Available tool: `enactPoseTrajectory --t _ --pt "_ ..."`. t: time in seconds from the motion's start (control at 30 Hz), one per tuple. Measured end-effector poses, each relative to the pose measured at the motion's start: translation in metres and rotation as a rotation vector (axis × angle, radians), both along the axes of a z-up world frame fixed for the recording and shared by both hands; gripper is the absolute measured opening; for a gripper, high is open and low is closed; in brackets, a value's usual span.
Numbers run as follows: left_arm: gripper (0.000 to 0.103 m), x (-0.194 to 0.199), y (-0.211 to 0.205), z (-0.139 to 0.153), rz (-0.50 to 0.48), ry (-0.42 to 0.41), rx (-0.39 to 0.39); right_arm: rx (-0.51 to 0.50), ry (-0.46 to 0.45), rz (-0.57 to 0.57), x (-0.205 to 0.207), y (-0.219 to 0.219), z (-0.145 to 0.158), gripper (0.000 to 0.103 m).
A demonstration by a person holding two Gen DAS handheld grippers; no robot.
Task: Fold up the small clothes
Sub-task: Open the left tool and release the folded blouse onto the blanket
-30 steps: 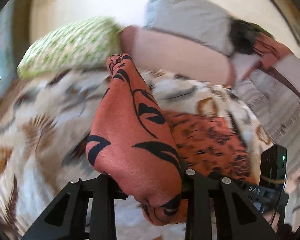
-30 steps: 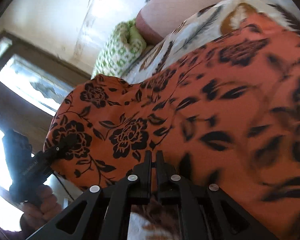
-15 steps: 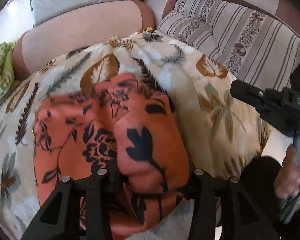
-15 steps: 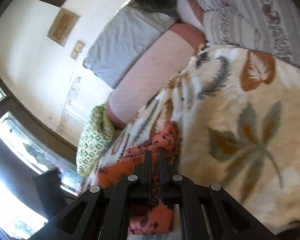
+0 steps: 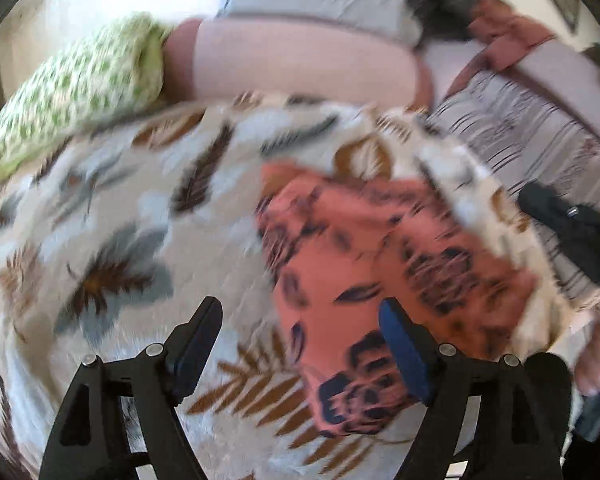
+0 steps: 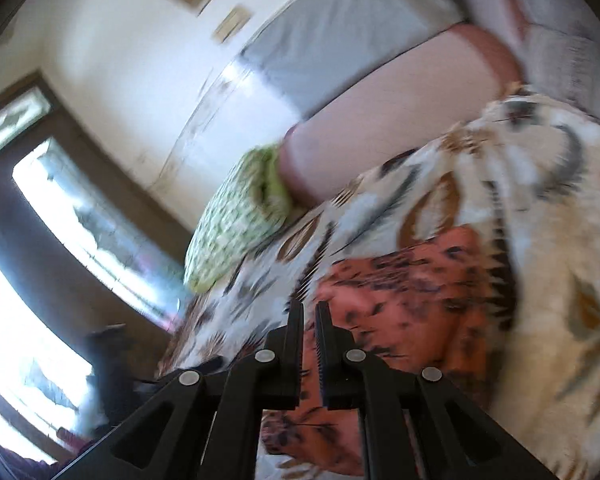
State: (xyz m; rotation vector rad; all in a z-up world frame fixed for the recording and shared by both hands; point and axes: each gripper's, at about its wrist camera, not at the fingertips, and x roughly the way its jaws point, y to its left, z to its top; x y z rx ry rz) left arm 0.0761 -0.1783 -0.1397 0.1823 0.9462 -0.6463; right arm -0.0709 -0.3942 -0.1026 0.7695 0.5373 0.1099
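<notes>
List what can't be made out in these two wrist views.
- Orange cloth, left view: motion blur hides whether its folds lie neat.
- Its near edge, right view: hidden behind the right gripper, jaws shut.
- Right gripper, left view: cut off by the picture's edge.
- Left gripper, jaws opening: any contact with the cloth is blurred.

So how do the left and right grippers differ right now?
The left gripper has its jaws wide apart and opening, the orange floral garment lying loose beside its right finger; the right gripper is shut with nothing visible between its fingers. The left looks steeply down at the leaf-print blanket; the right points flatter, toward the wall. Both are black.
</notes>
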Motion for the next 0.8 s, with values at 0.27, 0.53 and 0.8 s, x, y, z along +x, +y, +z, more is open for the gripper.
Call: enactPoseTrajectory --t 0.27,0.53,0.8 --pt "0.083 -0.008 -0.016 -0.048 -0.047 0.028 0.142 0.252 0.334 -0.037 -0.013 -0.017 -0.124 0.0" --pt "0.083 0.013 -0.039 0.0 -0.083 -0.069 0.122 0.126 0.232 -0.045 -0.001 -0.031 -0.062 0.008" --pt "0.083 0.085 -0.113 -0.053 -0.016 0.057 0.245 0.117 0.5 -0.078 0.094 -0.061 -0.108 0.006"
